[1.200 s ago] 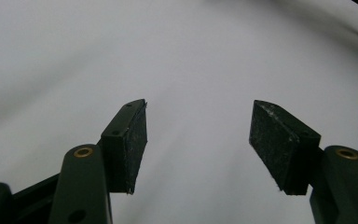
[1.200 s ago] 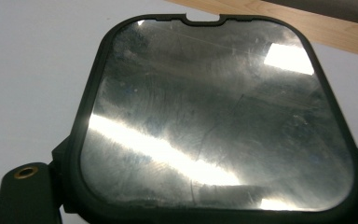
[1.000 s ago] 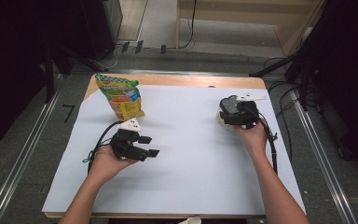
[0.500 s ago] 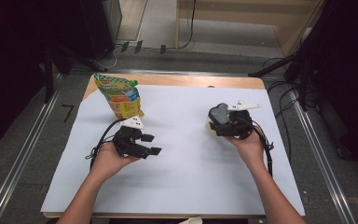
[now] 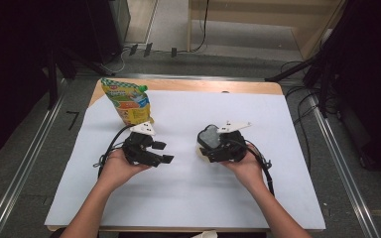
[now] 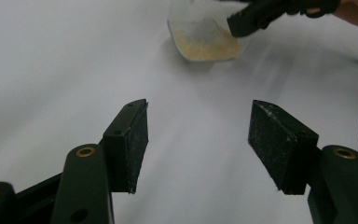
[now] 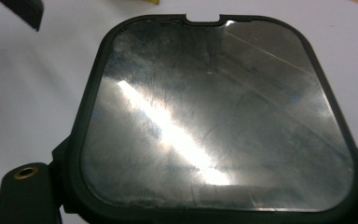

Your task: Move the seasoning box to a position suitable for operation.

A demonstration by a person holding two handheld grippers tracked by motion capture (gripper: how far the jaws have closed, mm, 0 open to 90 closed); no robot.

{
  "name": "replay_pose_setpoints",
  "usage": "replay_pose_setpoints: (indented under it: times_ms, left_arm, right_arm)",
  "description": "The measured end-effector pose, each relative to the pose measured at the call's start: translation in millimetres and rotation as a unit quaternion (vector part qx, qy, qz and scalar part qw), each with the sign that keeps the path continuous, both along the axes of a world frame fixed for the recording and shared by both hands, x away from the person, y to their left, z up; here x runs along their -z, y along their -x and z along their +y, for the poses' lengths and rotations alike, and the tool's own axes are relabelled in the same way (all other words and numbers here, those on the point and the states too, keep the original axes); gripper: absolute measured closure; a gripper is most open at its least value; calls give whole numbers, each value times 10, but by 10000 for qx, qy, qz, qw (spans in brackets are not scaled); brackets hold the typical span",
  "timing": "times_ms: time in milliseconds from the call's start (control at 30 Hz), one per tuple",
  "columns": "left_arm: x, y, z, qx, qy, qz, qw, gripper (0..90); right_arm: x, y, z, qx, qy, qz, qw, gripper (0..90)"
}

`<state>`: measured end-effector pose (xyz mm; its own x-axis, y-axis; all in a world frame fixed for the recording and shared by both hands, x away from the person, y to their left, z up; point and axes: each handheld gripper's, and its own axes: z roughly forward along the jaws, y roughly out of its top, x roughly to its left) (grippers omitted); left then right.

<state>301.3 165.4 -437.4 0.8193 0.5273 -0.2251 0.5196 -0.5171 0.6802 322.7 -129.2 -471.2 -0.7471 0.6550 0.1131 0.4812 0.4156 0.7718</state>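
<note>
In the high view my right gripper [image 5: 204,147] is shut on a small clear container [image 5: 200,153] with a dark-framed lid [image 5: 209,135], held just above the white sheet, right of centre. The lid [image 7: 214,116] with its scratched see-through pane stands close before the right gripper view's camera. In the left gripper view the container [image 6: 203,39] shows pale tan contents, with a black jaw of the other gripper on it. My left gripper [image 5: 161,152] sits left of centre, jaws toward the container. It [image 6: 198,140] is open, with only the sheet between its pads.
A yellow-green snack bag [image 5: 126,101] stands at the far left of the white sheet [image 5: 188,198], just beyond my left hand. The sheet covers a wooden table [image 5: 188,85]. Metal rails [image 5: 25,163] and cables run along both sides on the floor.
My right hand has carried the lidded container leftward from the sheet's right side toward the middle, nearer the left gripper. The left hand has stayed in place with its jaws open.
</note>
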Motion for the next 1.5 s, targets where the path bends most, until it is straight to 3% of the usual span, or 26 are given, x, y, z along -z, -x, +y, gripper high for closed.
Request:
replay_pose_setpoints:
  times_ms: [133, 333, 500, 633, 867, 1100, 1367, 1500]
  left_arm:
    - [-4, 0, 19, -17, 23, 11, 10000, 386]
    - [2, 1, 18, -13, 10, 12, 10000, 386]
    - [6, 5, 5, 12, -13, 21, 10000, 386]
    - [15, 7, -12, 27, -30, 18, 10000, 386]
    - [21, 2, -17, 42, -47, 35, 10000, 386]
    - [6, -34, -24, 109, -20, 57, 9999, 385]
    - [-126, -132, -35, 276, 131, 166, 9994, 382]
    - [-186, -234, -82, 409, 147, 186, 9989, 379]
  right_arm:
    - [41, 50, 132, -211, 95, 28, 9997, 166]
    - [119, 89, 223, -312, 140, 110, 9994, 165]
    - [166, 161, 213, -325, 149, -34, 9994, 162]
    - [162, 157, 212, -329, 20, 163, 9993, 125]
    - [-13, 192, 115, -339, -220, 132, 9991, 133]
    - [-223, 278, -121, -286, -448, 154, 9985, 158]
    - [-279, 523, -415, -329, -599, 186, 9975, 330]
    - [-235, 621, -508, -364, -607, 283, 9971, 493]
